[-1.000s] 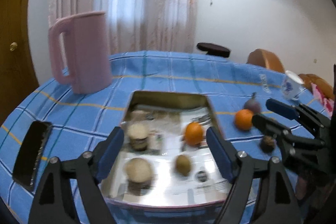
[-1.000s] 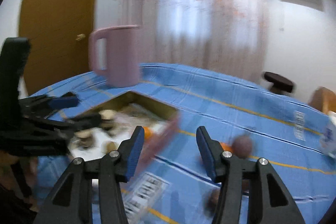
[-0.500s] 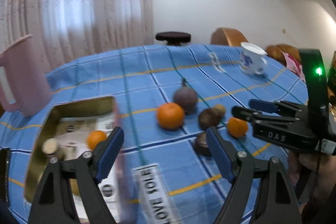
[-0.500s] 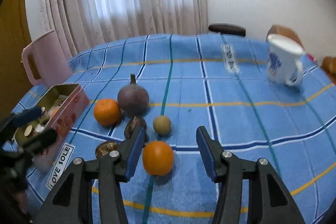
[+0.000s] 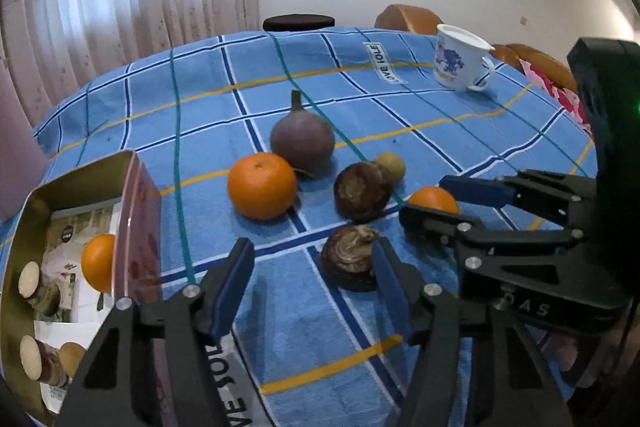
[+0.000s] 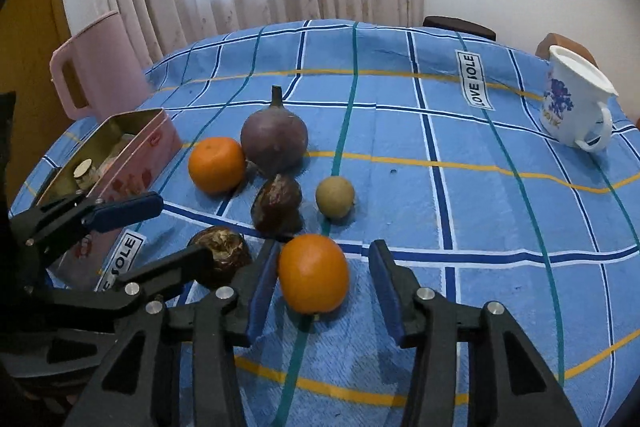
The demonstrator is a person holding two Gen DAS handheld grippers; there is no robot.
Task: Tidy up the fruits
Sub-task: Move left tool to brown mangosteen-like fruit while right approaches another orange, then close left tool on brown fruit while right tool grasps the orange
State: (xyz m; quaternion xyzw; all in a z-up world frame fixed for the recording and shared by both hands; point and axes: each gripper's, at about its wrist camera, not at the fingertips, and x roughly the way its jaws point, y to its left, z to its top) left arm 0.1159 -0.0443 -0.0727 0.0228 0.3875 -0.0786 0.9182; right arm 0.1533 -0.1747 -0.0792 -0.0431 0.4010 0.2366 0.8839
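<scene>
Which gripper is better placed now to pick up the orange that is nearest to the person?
Right. The right gripper is open with its jaws on both sides of the nearest orange. The left gripper is open near the brown fruit instead.

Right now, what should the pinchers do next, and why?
Probably ease the right gripper forward a little and close on the orange. Its jaws are open, the orange sits between the fingertips on the tablecloth, and the tin already holds another orange.
</scene>
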